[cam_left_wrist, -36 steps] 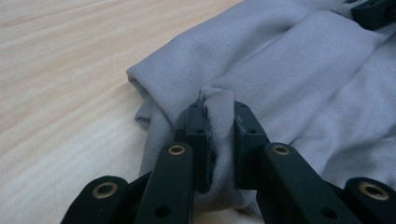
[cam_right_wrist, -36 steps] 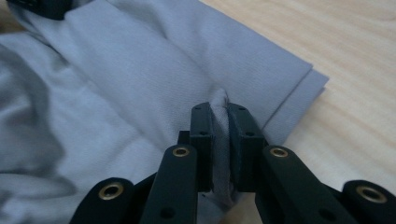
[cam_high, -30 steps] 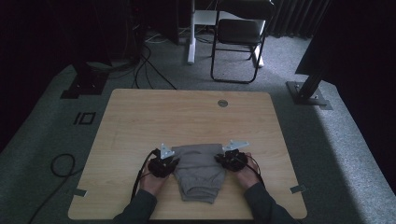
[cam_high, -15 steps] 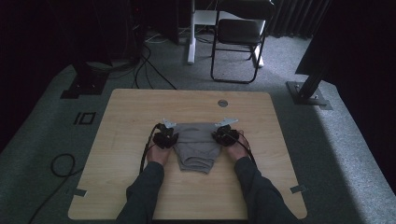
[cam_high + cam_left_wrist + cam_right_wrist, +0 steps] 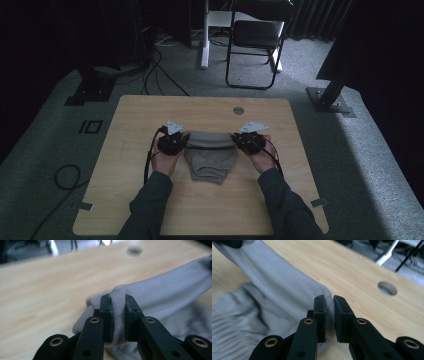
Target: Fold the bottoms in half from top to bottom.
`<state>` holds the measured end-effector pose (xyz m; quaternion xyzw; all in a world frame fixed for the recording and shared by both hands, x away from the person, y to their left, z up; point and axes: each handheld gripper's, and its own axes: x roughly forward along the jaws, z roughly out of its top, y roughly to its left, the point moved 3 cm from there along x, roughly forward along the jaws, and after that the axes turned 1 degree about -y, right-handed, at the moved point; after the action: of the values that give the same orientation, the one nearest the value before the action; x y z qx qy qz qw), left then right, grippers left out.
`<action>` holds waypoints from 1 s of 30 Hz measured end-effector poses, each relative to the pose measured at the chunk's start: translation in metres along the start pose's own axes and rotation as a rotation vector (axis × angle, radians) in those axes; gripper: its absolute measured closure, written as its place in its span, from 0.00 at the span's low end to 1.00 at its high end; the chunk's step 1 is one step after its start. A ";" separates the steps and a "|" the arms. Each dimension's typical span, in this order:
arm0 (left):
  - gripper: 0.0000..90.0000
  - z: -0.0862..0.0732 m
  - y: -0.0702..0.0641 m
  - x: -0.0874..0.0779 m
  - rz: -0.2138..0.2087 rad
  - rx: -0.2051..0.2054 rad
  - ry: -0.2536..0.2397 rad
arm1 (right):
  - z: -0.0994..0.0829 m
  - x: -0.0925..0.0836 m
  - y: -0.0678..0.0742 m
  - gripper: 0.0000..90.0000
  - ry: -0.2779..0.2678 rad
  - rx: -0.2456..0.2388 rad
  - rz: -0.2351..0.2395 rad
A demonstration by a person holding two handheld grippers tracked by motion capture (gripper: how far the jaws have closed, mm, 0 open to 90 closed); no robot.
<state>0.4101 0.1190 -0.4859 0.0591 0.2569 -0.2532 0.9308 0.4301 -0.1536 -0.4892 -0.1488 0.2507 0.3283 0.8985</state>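
Note:
A grey folded garment (image 5: 210,155) hangs stretched between my two grippers above the wooden table (image 5: 130,115). My left gripper (image 5: 181,141) is shut on the garment's left top corner, and in the left gripper view the cloth (image 5: 160,295) is pinched between the black jaws of that gripper (image 5: 118,312). My right gripper (image 5: 239,141) is shut on the right top corner, where the fabric (image 5: 274,290) is squeezed between the jaws of the right gripper (image 5: 329,315). The top edge runs taut from one gripper to the other. The lower folds droop toward the table.
A round cable hole (image 5: 238,110) sits in the table near its far edge. A black folding chair (image 5: 257,40) and cables (image 5: 160,70) lie on the floor beyond the table. The person's forearms (image 5: 150,200) come in from the bottom.
Both grippers have risen and moved toward the far side of the table with the garment. The cloth's top edge is lifted off the table and pulled taut between them.

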 end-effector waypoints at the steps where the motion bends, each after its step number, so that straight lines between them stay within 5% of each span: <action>1: 0.89 0.000 -0.002 -0.006 -0.003 0.011 -0.005 | 0.001 -0.007 0.002 0.90 -0.023 0.001 0.008; 6: 0.89 -0.010 -0.009 -0.022 -0.037 0.031 -0.022 | -0.007 -0.022 0.013 0.90 -0.048 -0.018 0.032; 8: 0.88 -0.024 -0.015 -0.031 -0.060 0.039 -0.012 | -0.024 -0.031 0.025 0.90 -0.053 -0.016 0.056; 13: 0.84 -0.041 -0.020 -0.035 -0.093 0.019 0.008 | -0.043 -0.036 0.036 0.89 -0.039 -0.011 0.075; 16: 0.75 -0.054 -0.024 -0.044 -0.129 -0.006 -0.005 | -0.060 -0.040 0.042 0.80 -0.030 0.007 0.141; 20: 0.69 -0.059 -0.023 -0.061 -0.152 -0.015 -0.053 | -0.062 -0.050 0.036 0.71 -0.074 0.042 0.162; 26: 0.67 -0.043 -0.019 -0.054 -0.138 -0.026 -0.049 | -0.049 -0.046 0.026 0.71 -0.087 0.102 0.149; 30: 0.67 -0.042 -0.024 -0.025 -0.140 -0.019 0.016 | -0.047 -0.021 0.039 0.68 -0.027 0.098 0.146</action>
<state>0.3605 0.1190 -0.5091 0.0341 0.2702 -0.3147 0.9093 0.3739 -0.1560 -0.5209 -0.0816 0.2647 0.3822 0.8816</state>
